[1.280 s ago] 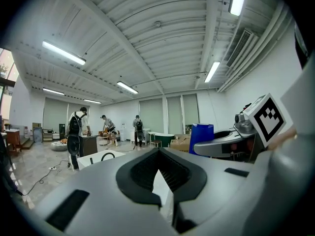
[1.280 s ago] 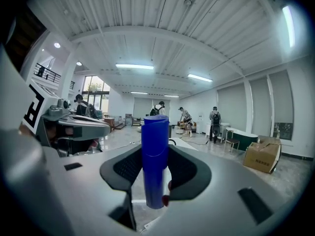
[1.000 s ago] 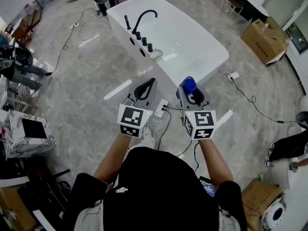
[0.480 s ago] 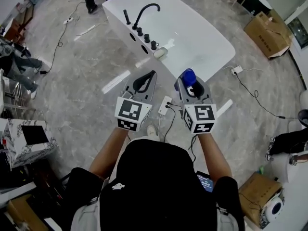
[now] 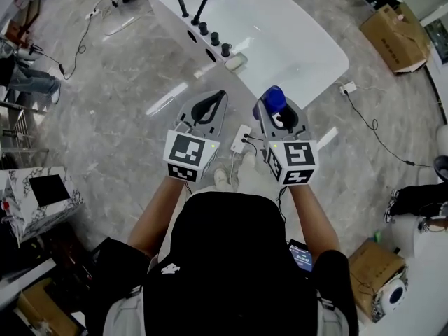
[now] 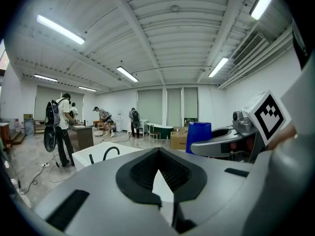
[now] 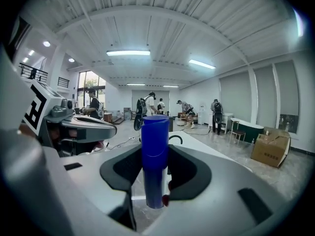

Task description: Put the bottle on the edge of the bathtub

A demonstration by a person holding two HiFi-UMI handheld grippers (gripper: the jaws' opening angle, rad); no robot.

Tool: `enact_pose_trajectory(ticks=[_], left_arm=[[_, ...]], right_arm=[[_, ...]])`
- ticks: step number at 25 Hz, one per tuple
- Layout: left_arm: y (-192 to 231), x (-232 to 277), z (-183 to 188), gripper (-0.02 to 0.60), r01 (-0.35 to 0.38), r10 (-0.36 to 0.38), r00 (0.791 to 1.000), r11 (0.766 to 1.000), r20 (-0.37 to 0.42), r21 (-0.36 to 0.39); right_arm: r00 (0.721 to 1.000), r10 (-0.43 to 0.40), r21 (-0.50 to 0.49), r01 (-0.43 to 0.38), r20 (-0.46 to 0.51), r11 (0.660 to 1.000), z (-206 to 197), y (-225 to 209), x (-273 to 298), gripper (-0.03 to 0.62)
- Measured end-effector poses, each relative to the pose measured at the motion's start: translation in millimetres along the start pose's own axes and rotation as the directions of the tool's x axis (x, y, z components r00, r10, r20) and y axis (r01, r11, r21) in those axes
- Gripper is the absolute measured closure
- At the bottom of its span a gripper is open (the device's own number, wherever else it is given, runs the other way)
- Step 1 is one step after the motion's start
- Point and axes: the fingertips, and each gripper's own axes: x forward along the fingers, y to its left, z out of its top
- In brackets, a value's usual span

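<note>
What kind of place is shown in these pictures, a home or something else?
Probably a large workshop or test hall, not a home bathroom. A white bathtub stands alone on an open stone-patterned floor, cardboard boxes and loose cables lie around it, and several people stand farther back.

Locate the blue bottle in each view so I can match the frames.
Head view: blue bottle right of centre, in the right gripper, just short of the bathtub.
Left gripper view: bottle right of centre, at mid height.
Right gripper view: bottle dead centre, upright between the jaws.
Shared landmark: the white bathtub with its black faucet.
</note>
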Motion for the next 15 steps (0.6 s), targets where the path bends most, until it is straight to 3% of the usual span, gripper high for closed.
enact_pose_trajectory(ticks=[10, 15], left_arm=[[25.0, 43.7, -20.6, 0.571, -0.069, 0.068, 0.997, 0.997, -0.03, -0.033], [34.1, 74.6, -49.2, 0.571, -0.097, 0.091, 0.992, 0.993, -0.088, -0.065]], right_arm=[[0.996, 0.071, 0.0, -0.071, -0.051, 0.997, -14.1, -23.0, 51.3, 0.43], [0.989, 0.106, 0.014, -0.105, -0.099, 0.994, -33.8, -44.1, 80.9, 0.43]])
